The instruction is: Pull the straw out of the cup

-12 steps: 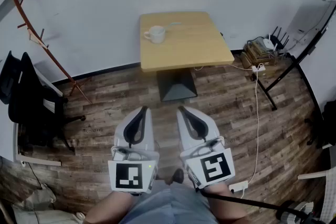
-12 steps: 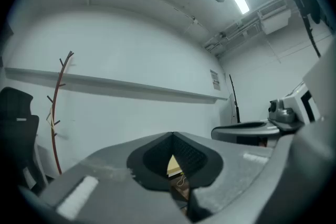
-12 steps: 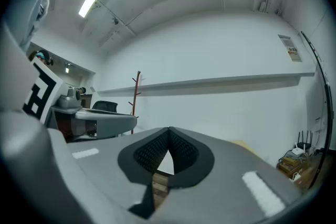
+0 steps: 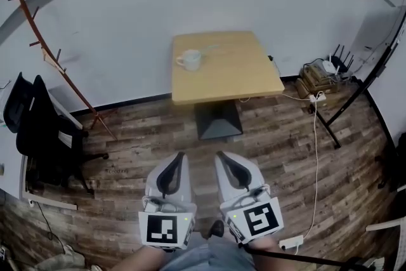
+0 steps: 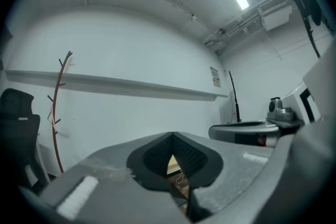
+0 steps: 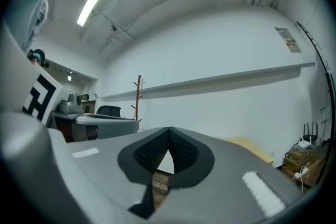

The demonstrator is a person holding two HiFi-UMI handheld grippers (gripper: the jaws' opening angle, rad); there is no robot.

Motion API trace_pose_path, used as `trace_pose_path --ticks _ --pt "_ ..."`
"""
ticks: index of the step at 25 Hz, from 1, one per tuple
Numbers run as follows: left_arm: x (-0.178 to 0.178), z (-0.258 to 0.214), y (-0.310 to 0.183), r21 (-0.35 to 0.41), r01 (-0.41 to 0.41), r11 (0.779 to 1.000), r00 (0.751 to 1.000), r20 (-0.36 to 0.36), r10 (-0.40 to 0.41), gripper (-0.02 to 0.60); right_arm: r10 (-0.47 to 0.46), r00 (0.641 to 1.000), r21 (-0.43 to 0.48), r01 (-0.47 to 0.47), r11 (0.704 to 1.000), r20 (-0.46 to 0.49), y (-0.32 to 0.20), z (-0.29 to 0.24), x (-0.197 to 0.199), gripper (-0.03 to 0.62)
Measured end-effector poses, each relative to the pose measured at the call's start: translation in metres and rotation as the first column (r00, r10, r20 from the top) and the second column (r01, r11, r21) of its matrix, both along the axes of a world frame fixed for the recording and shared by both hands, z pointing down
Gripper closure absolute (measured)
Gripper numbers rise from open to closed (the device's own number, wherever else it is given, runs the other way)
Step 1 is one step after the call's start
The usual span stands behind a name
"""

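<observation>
Both your grippers sit low at the bottom of the head view, side by side over the wood floor (image 4: 127, 130), pointing toward the table (image 4: 241, 76) but well apart from it. Left gripper (image 4: 176, 162): jaws closed tip to tip, pads meet, nothing between them, only floor and the table base show through the gap behind the tips. Right gripper (image 4: 222, 160): same, jaws fully together, empty. Each one has its marker cube facing up near your knees. The cup (image 4: 189, 59), white, stands upright near the table's far-left corner, handle turned to the table's left edge. The straw is hard to make out: a faint pale streak (image 4: 211, 46) runs from the cup's rim toward the far edge, and you can't tell for sure whether that's it. The rest of the tabletop looks bare. A red-brown coat rack (image 4: 58, 70) leans by the white wall on the left, with a black office chair (image 4: 39, 136) just below it. Right of the table, a router and tangled cables (image 4: 325, 72) sit on the floor by the wall, and a white power strip (image 4: 290, 242) lies near your right gripper.
</observation>
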State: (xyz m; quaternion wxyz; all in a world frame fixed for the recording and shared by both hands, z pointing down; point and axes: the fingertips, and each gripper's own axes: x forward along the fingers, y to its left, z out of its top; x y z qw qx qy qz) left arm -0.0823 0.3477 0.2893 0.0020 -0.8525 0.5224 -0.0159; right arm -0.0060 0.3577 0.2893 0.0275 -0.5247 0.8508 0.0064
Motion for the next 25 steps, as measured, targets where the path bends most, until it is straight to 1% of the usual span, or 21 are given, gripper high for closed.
trace_pose_path --ticks 3,6,11,16,19,25 --pt "0.006 0.006 0.004 -0.006 0.013 1.0 1.0 0.005 -0.013 0.563 -0.008 1.0 -0.022 0.009 1.0 0.011 0.001 0.01 0.008 0.586" --pt "0.006 0.017 0.005 -0.023 0.023 0.999 0.999 0.029 -0.023 0.563 -0.026 0.999 -0.052 0.027 0.998 0.024 -0.001 0.02 0.008 0.586" --pt "0.002 0.03 -0.013 -0.068 0.039 0.997 0.999 0.017 -0.038 0.562 -0.027 0.999 -0.081 0.03 0.996 0.031 -0.019 0.034 0.007 0.586" --pt "0.007 0.042 -0.058 -0.083 0.008 0.997 1.0 0.006 -0.007 0.563 -0.011 1.0 -0.118 0.012 0.993 0.013 -0.058 0.047 0.011 0.586" --pt "0.008 0.042 -0.089 -0.099 -0.005 0.995 1.0 -0.015 0.004 0.563 0.004 1.0 -0.123 -0.004 0.992 0.003 -0.088 0.046 0.011 0.586" --pt "-0.008 0.041 -0.152 -0.108 -0.015 0.994 0.999 -0.037 0.011 0.562 0.008 1.0 -0.127 -0.009 0.992 -0.014 -0.153 0.045 -0.006 0.586"
